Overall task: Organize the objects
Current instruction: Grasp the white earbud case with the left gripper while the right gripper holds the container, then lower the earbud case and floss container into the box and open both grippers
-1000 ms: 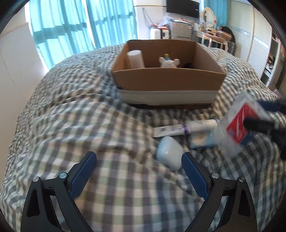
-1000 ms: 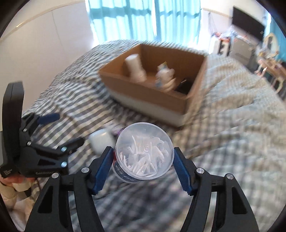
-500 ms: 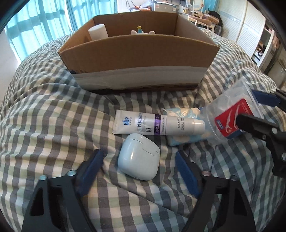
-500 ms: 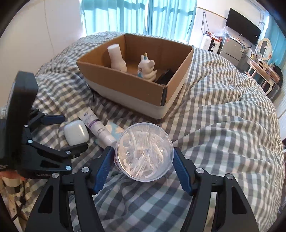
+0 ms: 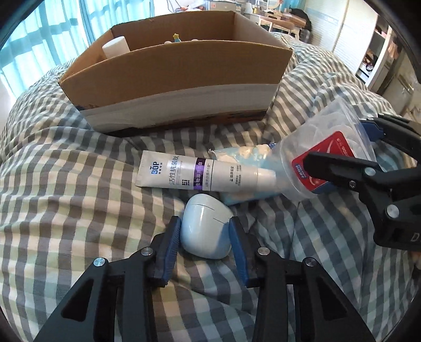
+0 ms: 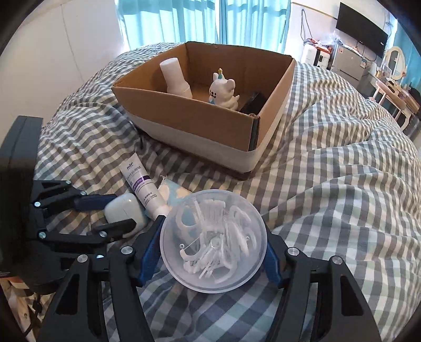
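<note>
A bedroom with teal curtains, and a bed [image 6: 342, 184] under a grey checked cover carrying the cardboard box [image 5: 179, 79]. A second ago the left gripper [image 5: 205, 234] stood spread above the cover; now its jaws are closing around the white earbud case [image 5: 206, 229], pads at its sides. The right gripper [image 6: 213, 242] still pinches the clear tub of floss picks [image 6: 213, 239], at 3 o'clock of the toothpaste tube [image 5: 200, 173]. Only the right wrist view shows the white figurine [image 6: 223, 90] inside the box.

Home bedroom: checked duvet [image 6: 329, 168] covers bed, teal curtains [image 6: 168, 23] at 12 o'clock, wall TV [image 6: 361, 29] at 1 o'clock, dressing table w/ round mirror [image 6: 396, 63] at 2 o'clock.
</note>
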`<control>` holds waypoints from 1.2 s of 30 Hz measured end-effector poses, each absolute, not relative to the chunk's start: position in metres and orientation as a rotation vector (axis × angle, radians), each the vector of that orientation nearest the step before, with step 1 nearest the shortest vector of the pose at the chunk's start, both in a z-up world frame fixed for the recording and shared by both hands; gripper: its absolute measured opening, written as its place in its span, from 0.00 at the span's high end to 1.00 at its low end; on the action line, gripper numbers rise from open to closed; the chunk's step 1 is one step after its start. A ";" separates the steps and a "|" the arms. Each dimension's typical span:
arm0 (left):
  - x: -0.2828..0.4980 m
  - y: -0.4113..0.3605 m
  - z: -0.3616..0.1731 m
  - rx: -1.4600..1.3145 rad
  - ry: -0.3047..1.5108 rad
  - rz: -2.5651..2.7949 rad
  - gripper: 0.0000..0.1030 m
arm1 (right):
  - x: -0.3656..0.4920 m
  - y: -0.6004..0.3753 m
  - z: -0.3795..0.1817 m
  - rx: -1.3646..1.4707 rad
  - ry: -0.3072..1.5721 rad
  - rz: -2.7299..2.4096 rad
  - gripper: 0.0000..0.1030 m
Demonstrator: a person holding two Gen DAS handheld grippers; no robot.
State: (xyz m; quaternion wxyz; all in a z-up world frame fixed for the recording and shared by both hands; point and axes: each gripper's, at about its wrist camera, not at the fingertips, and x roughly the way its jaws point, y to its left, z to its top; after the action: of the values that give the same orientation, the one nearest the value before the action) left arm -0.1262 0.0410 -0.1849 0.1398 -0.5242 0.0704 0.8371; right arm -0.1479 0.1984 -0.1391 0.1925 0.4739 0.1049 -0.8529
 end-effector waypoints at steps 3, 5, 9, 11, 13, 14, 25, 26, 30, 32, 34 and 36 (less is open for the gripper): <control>-0.123 0.038 -0.180 -1.480 0.177 2.431 0.70 | -0.144 0.199 -0.136 1.310 0.304 -2.419 0.37; -0.117 0.039 -0.173 -1.455 0.167 2.447 0.73 | -0.143 0.199 -0.133 1.298 0.298 -2.435 0.38; -0.107 0.036 -0.160 -1.405 0.160 2.484 0.74 | -0.136 0.201 -0.123 1.269 0.302 -2.464 0.38; -0.103 0.033 -0.153 -1.382 0.153 2.506 0.75 | -0.132 0.201 -0.118 1.252 0.308 -2.476 0.38; -0.096 0.028 -0.142 -1.353 0.145 2.533 0.75 | -0.128 0.200 -0.113 1.235 0.310 -2.488 0.39; -0.094 0.026 -0.136 -1.335 0.142 2.549 0.75 | -0.125 0.200 -0.110 1.226 0.311 -2.495 0.39; -0.099 0.010 -0.066 -1.116 0.154 2.715 0.75 | -0.105 0.193 -0.060 1.073 0.381 -2.562 0.39; -0.101 0.008 -0.061 -1.100 0.158 2.725 0.75 | -0.105 0.192 -0.054 1.054 0.388 -2.569 0.39; -0.113 0.002 -0.039 -1.045 0.140 2.757 0.75 | -0.110 0.185 -0.030 0.980 0.411 -2.586 0.39; -0.120 -0.001 -0.028 -1.012 0.133 2.773 0.75 | -0.115 0.183 -0.021 0.953 0.412 -2.590 0.39; -0.129 -0.002 -0.017 -0.982 0.132 2.791 0.75 | -0.124 0.181 -0.011 0.923 0.414 -2.594 0.39; -0.140 -0.003 -0.010 -0.960 0.135 2.801 0.75 | -0.135 0.177 -0.001 0.897 0.411 -2.596 0.39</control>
State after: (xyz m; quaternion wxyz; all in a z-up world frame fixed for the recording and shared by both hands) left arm -0.1402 -0.0029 -0.0097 0.0885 -0.3227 0.0452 0.9413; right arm -0.1350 0.1772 -0.0014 0.1811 0.3175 0.1454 -0.9194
